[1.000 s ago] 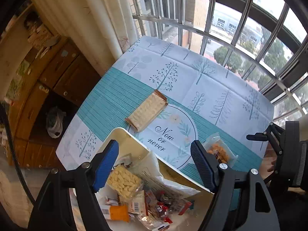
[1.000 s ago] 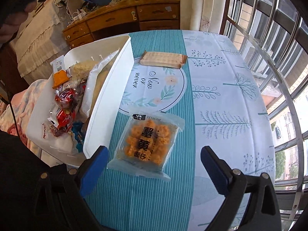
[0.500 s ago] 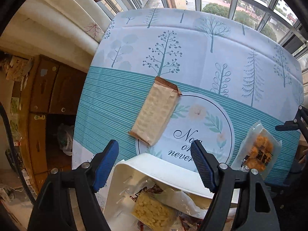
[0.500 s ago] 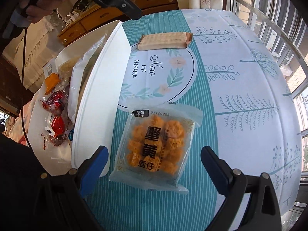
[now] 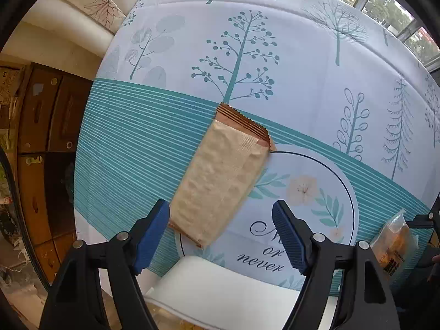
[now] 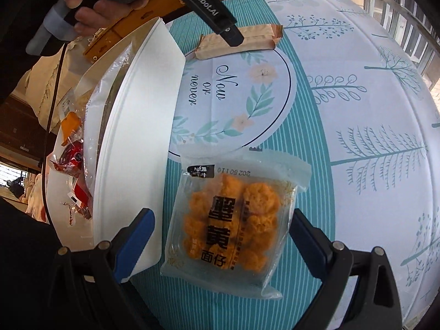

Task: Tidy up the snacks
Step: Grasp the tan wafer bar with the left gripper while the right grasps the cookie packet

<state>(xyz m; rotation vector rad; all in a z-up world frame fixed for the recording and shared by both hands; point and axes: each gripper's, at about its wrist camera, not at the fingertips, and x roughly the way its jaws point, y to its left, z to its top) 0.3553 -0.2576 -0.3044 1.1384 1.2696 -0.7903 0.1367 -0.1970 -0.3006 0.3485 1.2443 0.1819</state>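
Snacks still lie loose on the worktop, two of them, and we now have a set of jaws over each. Our left gripper (image 5: 221,229) has dropped steeply toward the tan cracker pack (image 5: 220,181) in the last second: a moment ago we looked over the open white bin (image 5: 220,283) at the whole cloth, and now the pack fills the middle of the view. Its jaws stand released and wide, with nothing between the pads. The near end of the pack reaches into the gap, closer to the left pad than the right, and the pack lies askew to the line between the pads. We cannot tell whether the tips touch the cloth yet.

Our right gripper (image 6: 222,232) has sunk a little too, and the clear bag of orange puffs (image 6: 233,220) looks larger than before. Those jaws are also released, one pad on each side of the bag, neither pressing it. The left pad sits close beside the bin wall (image 6: 137,148).

We judge both picks are set up but not yet made. Beyond the jaws, the bin holds several wrapped snacks (image 6: 71,159) already, so these two seem to be the last to go in. The tree-print tablecloth (image 5: 302,63) is otherwise bare.
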